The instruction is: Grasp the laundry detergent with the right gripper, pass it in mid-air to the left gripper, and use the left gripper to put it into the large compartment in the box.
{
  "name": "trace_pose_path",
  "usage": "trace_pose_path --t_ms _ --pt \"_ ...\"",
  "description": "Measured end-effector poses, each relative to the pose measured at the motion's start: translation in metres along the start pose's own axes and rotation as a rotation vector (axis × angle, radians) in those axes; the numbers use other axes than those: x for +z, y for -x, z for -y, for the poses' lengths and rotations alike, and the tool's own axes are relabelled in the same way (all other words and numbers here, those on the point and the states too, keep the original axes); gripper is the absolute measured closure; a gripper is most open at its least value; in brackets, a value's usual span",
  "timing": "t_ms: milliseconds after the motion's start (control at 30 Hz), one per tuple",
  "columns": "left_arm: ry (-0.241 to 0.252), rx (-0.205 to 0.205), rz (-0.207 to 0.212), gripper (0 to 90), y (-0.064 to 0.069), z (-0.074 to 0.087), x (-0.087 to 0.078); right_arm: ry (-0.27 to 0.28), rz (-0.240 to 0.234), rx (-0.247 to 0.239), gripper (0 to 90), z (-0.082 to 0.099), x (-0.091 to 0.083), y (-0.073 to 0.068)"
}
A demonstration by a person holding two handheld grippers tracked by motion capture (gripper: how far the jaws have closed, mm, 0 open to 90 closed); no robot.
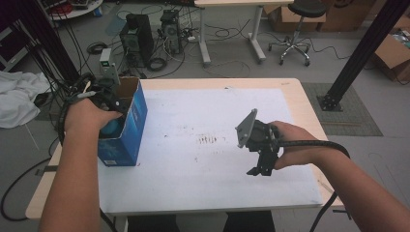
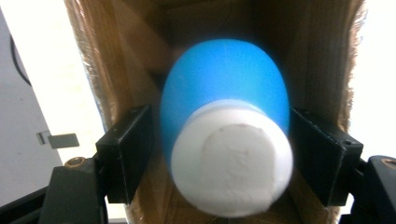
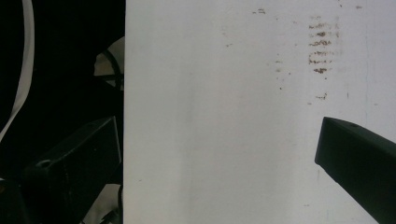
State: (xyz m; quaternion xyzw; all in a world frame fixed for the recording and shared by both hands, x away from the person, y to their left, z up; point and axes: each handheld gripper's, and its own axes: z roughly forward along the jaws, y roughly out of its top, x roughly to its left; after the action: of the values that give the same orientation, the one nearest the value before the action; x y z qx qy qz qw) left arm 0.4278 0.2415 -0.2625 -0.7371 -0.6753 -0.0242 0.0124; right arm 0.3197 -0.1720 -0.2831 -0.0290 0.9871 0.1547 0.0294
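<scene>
Reaching into the open top of the blue cardboard box [image 1: 126, 126] at the left edge of the surface [image 1: 212, 159], your left gripper [image 2: 219, 154] points down into the brown interior so that the blue bottle with the white round cap [image 2: 226, 140] ends up inside rather than beside it. In the left gripper view the bottle sits between the two black jaws, cap toward the camera. The jaws stand just beside its sides with thin gaps showing, so they look parted and no longer pressing on it; this reads as a release, with the bottle lying loose within the box walls. From the high view your left hand [image 1: 89, 116] covers the box opening, and a patch of blue shows just under it.

Your right gripper [image 1: 261, 166] hangs over the near right part of the white sheet, well apart from the box. Its jaws stand wide with nothing between them, likely parked there to keep out of the left hand's way. The right gripper view looks down on bare white sheet with faint brown smudges [image 3: 320, 46].

Judging from this, the placing is nearly done; lifting the left gripper straight up should avoid catching the box wall.
</scene>
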Motion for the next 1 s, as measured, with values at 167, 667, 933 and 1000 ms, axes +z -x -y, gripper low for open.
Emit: trace_pose_path --t_ms 167,667,933,1000 --pt "0.0 0.01 -0.009 24.3 0.003 0.0 -0.006 -0.001 0.003 0.001 0.0 0.001 0.0 0.001" --pt "0.025 0.057 -0.053 13.9 0.017 0.005 -0.031 0.007 0.02 -0.011 0.0 -0.001 -0.005 0.0" --pt "0.056 0.11 -0.072 10.9 0.027 0.01 -0.054 0.009 0.023 -0.009 0.0 -0.001 -0.005 0.0" --pt "0.06 0.117 -0.071 10.9 0.029 0.011 -0.057 0.012 0.022 -0.009 0.0 -0.001 -0.005 0.0"
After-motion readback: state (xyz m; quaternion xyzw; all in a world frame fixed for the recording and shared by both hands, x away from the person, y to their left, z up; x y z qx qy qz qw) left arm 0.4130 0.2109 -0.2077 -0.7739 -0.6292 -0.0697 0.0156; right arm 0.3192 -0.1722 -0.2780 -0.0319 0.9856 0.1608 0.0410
